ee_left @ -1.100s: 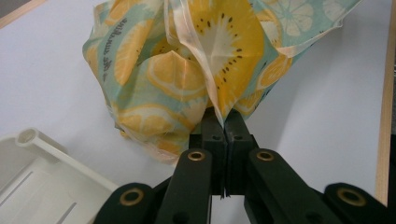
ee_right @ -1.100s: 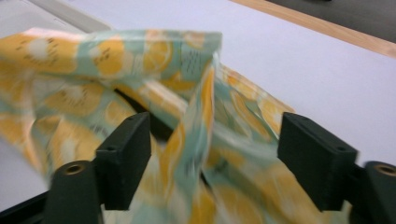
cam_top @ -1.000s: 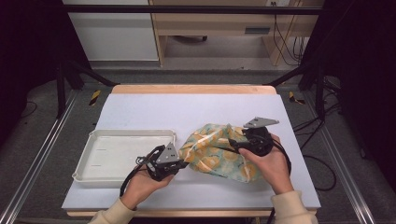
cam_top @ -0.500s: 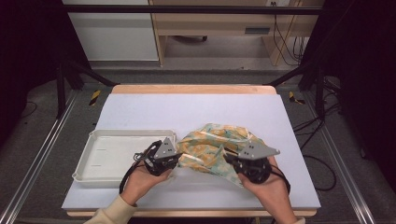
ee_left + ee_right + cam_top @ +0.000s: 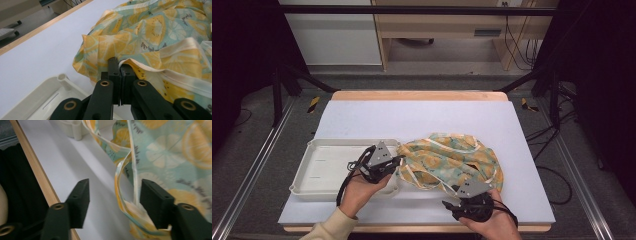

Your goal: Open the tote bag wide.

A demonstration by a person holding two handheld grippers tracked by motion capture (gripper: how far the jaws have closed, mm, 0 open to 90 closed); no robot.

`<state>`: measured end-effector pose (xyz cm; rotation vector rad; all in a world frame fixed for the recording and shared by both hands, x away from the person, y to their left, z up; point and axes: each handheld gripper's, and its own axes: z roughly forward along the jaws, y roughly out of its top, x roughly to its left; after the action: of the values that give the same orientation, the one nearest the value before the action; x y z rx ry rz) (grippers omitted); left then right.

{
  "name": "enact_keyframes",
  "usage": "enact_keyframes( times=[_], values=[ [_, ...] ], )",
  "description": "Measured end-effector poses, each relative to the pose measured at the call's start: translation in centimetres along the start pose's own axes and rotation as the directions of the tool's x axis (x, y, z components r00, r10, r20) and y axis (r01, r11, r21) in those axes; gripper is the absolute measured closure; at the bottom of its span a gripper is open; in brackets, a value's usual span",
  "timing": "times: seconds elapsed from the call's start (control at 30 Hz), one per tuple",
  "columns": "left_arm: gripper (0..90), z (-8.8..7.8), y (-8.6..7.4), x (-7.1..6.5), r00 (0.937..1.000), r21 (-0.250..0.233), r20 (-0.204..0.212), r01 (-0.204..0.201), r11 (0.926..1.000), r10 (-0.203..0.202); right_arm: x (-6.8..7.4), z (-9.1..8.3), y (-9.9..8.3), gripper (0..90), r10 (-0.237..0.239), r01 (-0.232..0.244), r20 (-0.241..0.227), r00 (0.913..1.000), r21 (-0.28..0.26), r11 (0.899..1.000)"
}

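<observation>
A crumpled cloth point(image 5: 452, 161) printed with yellow citrus slices on pale green lies mid-table, its left edge against a white tray point(image 5: 324, 167). My left gripper point(image 5: 397, 163) sits at that edge, and in the left gripper view its jaws point(image 5: 119, 67) are shut on a fold of the cloth point(image 5: 155, 37). My right gripper point(image 5: 450, 203) is near the table's front edge, below the cloth. It stands open point(image 5: 112, 195), with a cream-edged strap of the cloth point(image 5: 125, 170) hanging between its jaws, close to the right finger point(image 5: 156, 200).
The white tray is shallow and holds nothing; its corner post point(image 5: 63, 79) stands just left of the pinched fold. The table's wooden front edge point(image 5: 37, 170) runs close by the right gripper. Bare white tabletop point(image 5: 422, 117) extends behind the cloth.
My right gripper has drawn back from the cloth's right side toward the front edge of the table. The left gripper has stayed at the cloth's left edge.
</observation>
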<state>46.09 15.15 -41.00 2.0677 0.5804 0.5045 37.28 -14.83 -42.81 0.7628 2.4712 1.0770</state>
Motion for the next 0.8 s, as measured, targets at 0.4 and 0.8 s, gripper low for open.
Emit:
enact_keyframes(
  times=[0.4, 0.8],
  values=[
    [89.5, -0.3, -0.3, -1.0, 0.9978, 0.043, 0.026, -0.063, 0.9971, 0.061, -2.8, -2.9, 1.3, 25.6, 0.077, -0.075, 0.008, 0.997, -0.118, 0.99],
    [89.6, -2.4, 0.0, -2.1, 0.9889, 0.047, 0.1, -0.115, 0.9922, 0.11, -6.5, 2.2, 3.0, 29.3, 0.065, -0.065, -0.004, 0.9979, -0.002, 0.998]
  ],
)
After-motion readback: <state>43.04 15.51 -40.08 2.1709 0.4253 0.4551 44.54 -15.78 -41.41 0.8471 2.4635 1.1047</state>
